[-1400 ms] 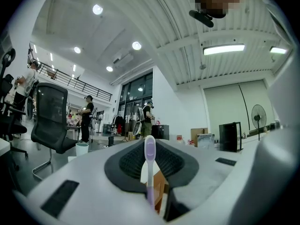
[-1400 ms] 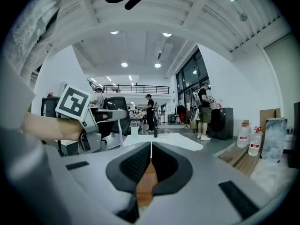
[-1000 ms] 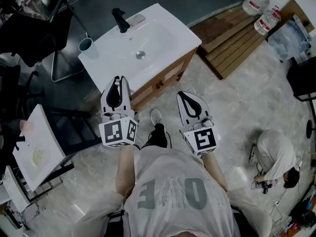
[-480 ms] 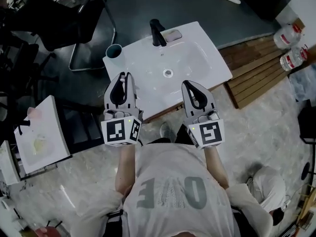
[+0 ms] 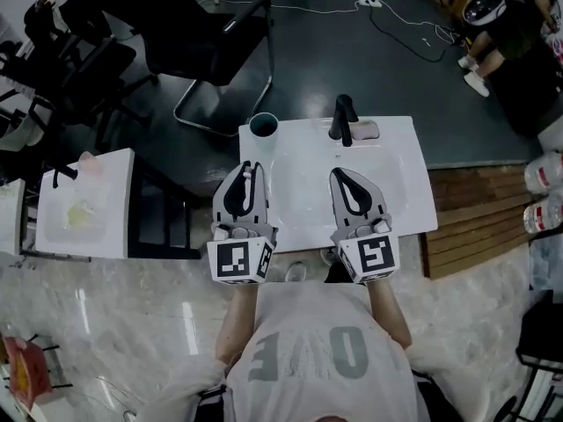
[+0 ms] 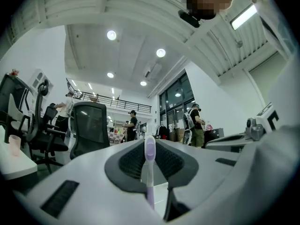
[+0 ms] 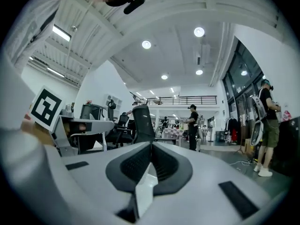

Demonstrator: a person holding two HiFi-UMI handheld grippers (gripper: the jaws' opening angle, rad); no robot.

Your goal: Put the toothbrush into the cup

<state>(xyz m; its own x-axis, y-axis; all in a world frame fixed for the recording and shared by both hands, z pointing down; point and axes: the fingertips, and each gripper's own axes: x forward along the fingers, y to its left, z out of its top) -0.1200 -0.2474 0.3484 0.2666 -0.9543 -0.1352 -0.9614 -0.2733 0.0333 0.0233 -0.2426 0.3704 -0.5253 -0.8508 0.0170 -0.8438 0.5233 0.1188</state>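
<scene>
While clamping the toothbrush (image 6: 149, 156) in the left tool (image 5: 248, 169), reach far to the cup (image 5: 263, 126). Centre over its rim before loosening. Keep the right tool (image 5: 345, 174), jaws together and empty, aside.

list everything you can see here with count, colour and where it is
sink: one, white, centre, in front of the person
tap: one, black, far edge of the sink
cup: one, teal, far left corner of the sink
toothbrush: one, lilac, between the left gripper's jaws
office chair: one, black, beyond the sink, to the left
side table: one, white, left of the sink
wooden pallet: one, brown, right of the sink
water bottles: two, clear, right edge
left gripper: one, white, shut on the toothbrush, over the sink's left side
right gripper: one, white, shut and empty, over the sink
</scene>
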